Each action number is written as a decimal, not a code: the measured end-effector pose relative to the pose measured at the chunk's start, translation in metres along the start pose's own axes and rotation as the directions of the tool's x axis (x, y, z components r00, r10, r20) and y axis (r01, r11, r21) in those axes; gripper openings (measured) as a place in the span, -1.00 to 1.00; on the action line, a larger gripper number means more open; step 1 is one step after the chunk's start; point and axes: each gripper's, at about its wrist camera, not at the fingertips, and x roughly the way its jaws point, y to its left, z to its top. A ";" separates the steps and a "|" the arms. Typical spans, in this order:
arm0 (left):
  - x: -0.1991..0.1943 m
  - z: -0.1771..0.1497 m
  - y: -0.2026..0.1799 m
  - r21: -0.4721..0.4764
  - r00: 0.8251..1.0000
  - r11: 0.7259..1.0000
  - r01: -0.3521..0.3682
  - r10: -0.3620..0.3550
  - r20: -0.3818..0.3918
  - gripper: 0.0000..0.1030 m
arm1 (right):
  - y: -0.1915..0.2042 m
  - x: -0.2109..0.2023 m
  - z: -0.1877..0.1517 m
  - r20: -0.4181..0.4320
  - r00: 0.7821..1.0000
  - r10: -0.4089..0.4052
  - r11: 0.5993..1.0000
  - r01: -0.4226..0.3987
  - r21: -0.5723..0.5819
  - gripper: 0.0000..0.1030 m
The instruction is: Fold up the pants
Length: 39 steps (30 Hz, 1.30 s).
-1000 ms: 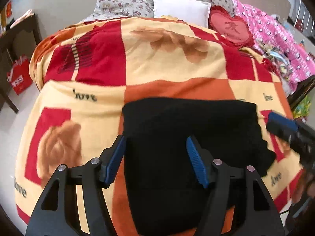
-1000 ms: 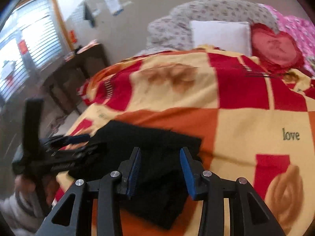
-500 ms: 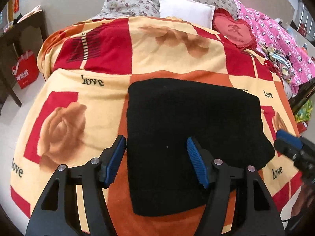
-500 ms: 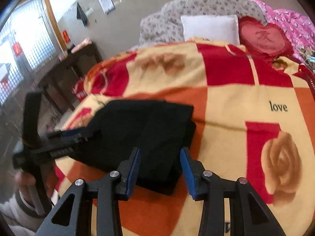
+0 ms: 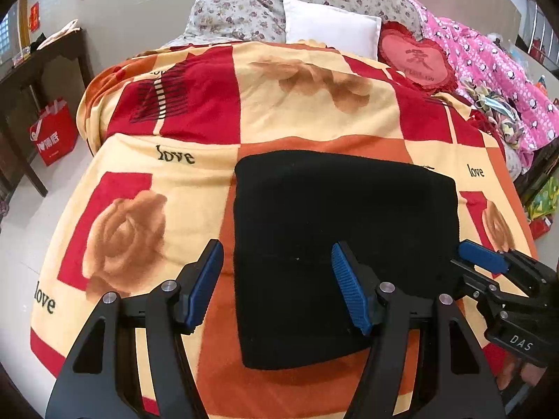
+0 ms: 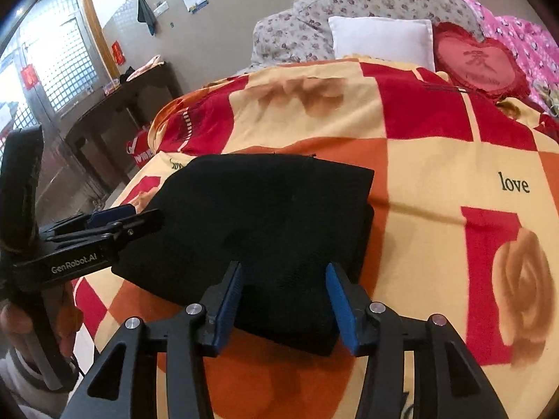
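Observation:
The black pants (image 5: 335, 237) lie folded into a flat rectangle on the orange, red and cream rose blanket (image 5: 174, 192); they also show in the right wrist view (image 6: 265, 230). My left gripper (image 5: 276, 289) is open and empty above the pants' near left part. My right gripper (image 6: 284, 309) is open and empty above the pants' near right end. The right gripper shows at the right in the left wrist view (image 5: 489, 269). The left gripper shows at the left in the right wrist view (image 6: 118, 220).
A white pillow (image 5: 332, 28), a red heart cushion (image 5: 415, 56) and a floral quilt (image 5: 279, 7) lie at the head of the bed. Pink bedding (image 5: 489, 66) lies to the right. A dark wooden table (image 5: 31, 70) and a red bag (image 5: 52, 136) stand on the left.
Both grippers have drawn back and up from the pants, staying open. The folded pants lie still and more of the blanket is in view.

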 end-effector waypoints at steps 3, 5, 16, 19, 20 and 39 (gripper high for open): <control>0.001 -0.001 -0.002 0.005 1.000 1.000 -0.008 0.008 -0.002 0.25 | 0.003 -0.005 0.002 0.007 1.000 -0.001 1.000 0.001 -0.009 -0.08; 0.001 -0.001 -0.002 0.008 1.000 1.000 -0.014 0.014 0.001 0.25 | 0.003 -0.009 0.004 0.021 1.000 0.003 1.000 -0.003 -0.006 -0.07; -0.002 0.000 0.010 -0.040 1.000 0.999 0.015 -0.016 -0.006 0.25 | -0.017 -0.011 0.007 0.028 0.999 -0.021 0.998 0.020 0.054 -0.05; 0.001 0.000 0.011 -0.044 1.000 0.999 0.005 -0.005 -0.010 0.25 | -0.024 -0.006 0.007 0.017 1.000 -0.008 0.997 0.007 0.082 -0.05; 0.006 0.000 0.011 -0.039 1.000 0.999 -0.005 0.004 -0.022 0.25 | -0.025 -0.005 0.007 0.018 1.000 0.001 0.996 -0.002 0.088 -0.05; 0.029 0.002 0.013 -0.057 0.998 0.998 0.019 -0.023 -0.061 0.45 | -0.018 -0.018 -0.006 -0.040 0.996 0.081 0.997 -0.081 -0.005 -0.05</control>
